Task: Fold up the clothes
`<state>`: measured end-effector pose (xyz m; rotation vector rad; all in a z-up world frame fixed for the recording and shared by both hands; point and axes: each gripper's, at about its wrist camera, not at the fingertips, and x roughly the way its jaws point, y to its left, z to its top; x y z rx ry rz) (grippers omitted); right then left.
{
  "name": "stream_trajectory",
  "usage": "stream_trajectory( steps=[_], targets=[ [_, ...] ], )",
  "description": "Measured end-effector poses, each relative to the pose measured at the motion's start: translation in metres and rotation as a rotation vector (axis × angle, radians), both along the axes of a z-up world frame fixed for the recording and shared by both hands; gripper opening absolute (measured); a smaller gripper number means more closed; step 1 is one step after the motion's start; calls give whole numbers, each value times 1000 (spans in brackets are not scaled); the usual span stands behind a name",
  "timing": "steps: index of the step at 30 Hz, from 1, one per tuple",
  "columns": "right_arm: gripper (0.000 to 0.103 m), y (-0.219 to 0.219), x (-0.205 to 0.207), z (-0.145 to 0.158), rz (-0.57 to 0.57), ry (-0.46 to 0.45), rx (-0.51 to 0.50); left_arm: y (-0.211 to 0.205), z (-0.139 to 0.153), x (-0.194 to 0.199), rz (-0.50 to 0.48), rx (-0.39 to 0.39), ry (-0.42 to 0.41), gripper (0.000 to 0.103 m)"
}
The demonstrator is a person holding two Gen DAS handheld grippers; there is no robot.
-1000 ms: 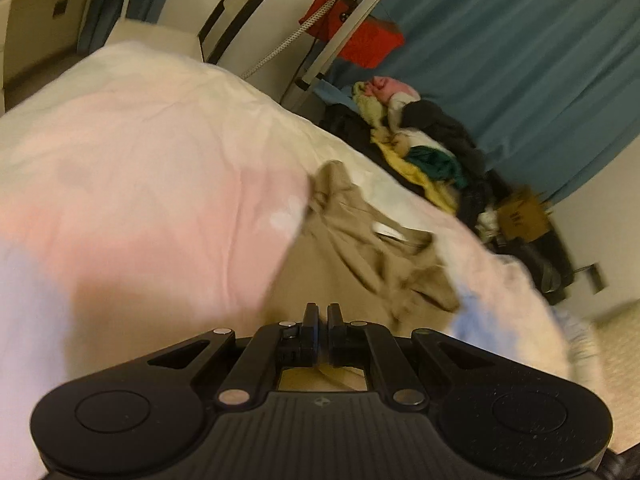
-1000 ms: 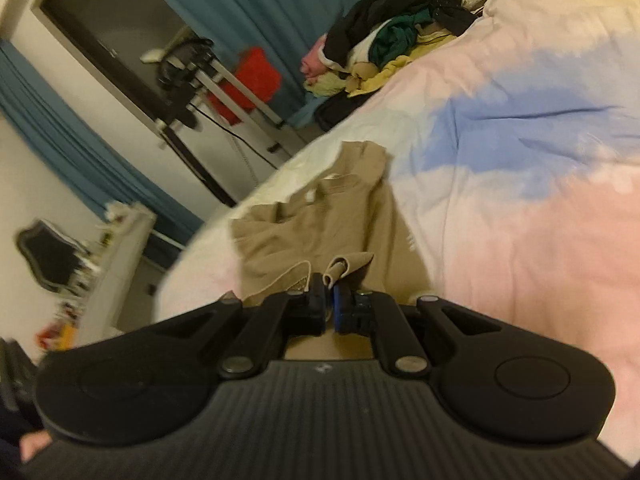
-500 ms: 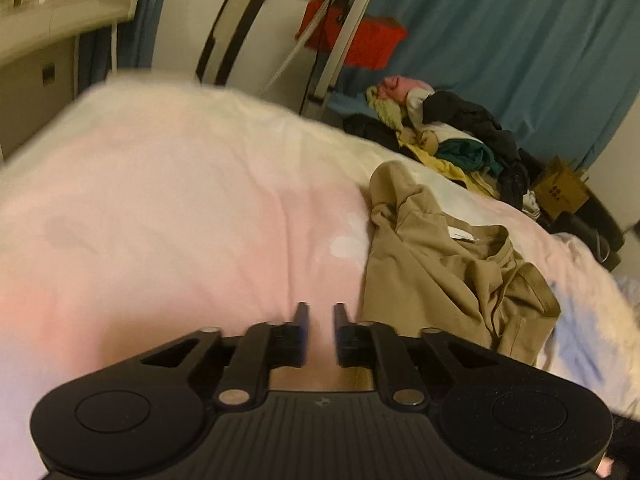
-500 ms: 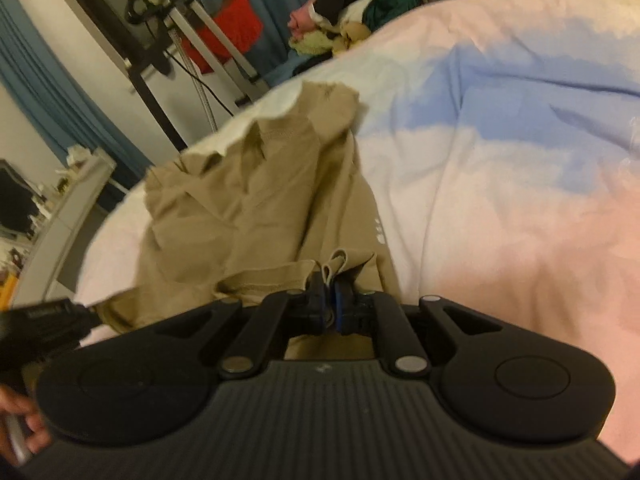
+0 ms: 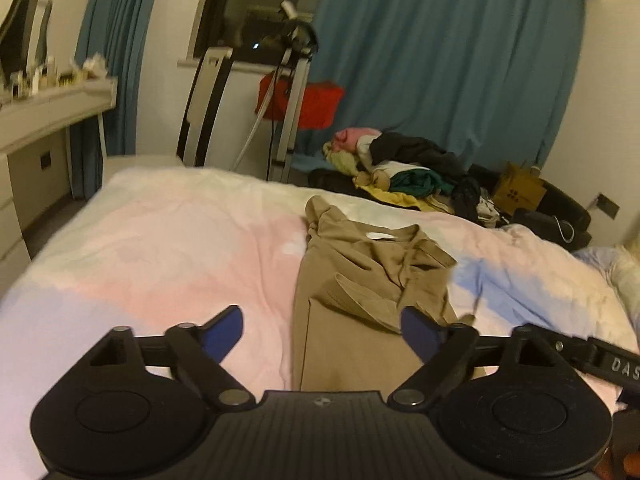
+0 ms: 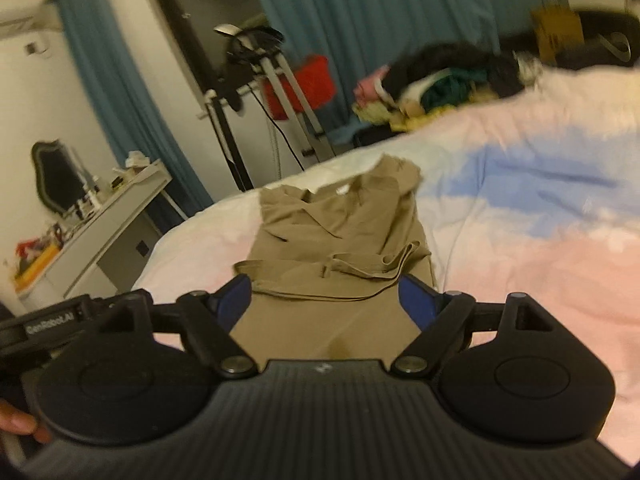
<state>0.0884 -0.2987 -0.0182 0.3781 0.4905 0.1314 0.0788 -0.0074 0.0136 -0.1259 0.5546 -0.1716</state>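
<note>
Reading "GenRobot.AI" — left gripper (image 6: 48, 326); jaws opening.

Ahead of my matt black plastic left gripper (image 5: 322, 332) lies a soft, creased tan cloth shirt (image 5: 360, 280) on the smooth cotton-looking bedcover (image 5: 180, 248).

"GenRobot.AI" on the left tool (image 6: 52, 326); "DAS" on the right tool (image 5: 622, 366).

We see a bed (image 5: 180, 248) with a pink, white and blue cover. A tan shirt (image 5: 360, 280) lies on it, mid frame.
</note>
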Motion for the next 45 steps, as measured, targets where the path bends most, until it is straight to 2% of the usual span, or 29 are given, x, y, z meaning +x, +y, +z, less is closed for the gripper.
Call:
stream_trajectory(
  steps=[3,7,15,18,19,22,24,27,28,30,32,34,35,37,38,40,42,45],
  targets=[
    [83,8,-22,6,8,-45,-45,-5,4,-30,2,58,-53,101],
    [83,16,-42,1,2,-72,-72,-8,-4,-53,-3,71,-86,103],
    [83,30,-36,-11,13,-49,-90,-10,-22,-60,-9,110,-92,103],
    [83,26,-31,-17,12,-9,-37,-5,-27,-53,-16,71,-49,103],
    [83,20,-28,-21,8,27,15,-2,-31,-50,-20,36,-25,103],
    [83,-4,-18,-45,-36,175,262,10,-42,-42,-34,-113,71,103],
    [84,-15,-16,-66,-69,271,408,22,-55,-34,-51,-274,167,103],
    [84,-19,-17,-95,-103,382,560,32,-84,-21,-77,-501,323,102],
    [83,-20,-17,-104,-114,419,609,34,-94,-17,-82,-548,362,101],
    [83,-22,-18,-123,-136,492,707,32,-115,-7,-84,-595,435,99],
    [84,-20,-17,-131,-150,493,745,33,-137,3,-64,-651,491,95],
    [83,-18,-14,-137,-167,471,755,36,-155,11,-42,-715,519,96],
    [80,-17,-13,-140,-180,459,764,38,-159,14,-33,-751,508,96],
    [62,-19,-11,-144,-219,436,760,45,-164,20,0,-811,472,92],
    [56,-19,-11,-144,-238,425,755,49,-167,22,22,-835,460,84],
    [35,-24,-12,-146,-277,404,751,58,-173,24,70,-877,448,73],
    [26,-29,-10,-147,-297,389,739,65,-178,23,104,-904,441,52],
    [17,-30,-7,-141,-279,357,712,70,-183,19,104,-931,411,35]
  ],
)
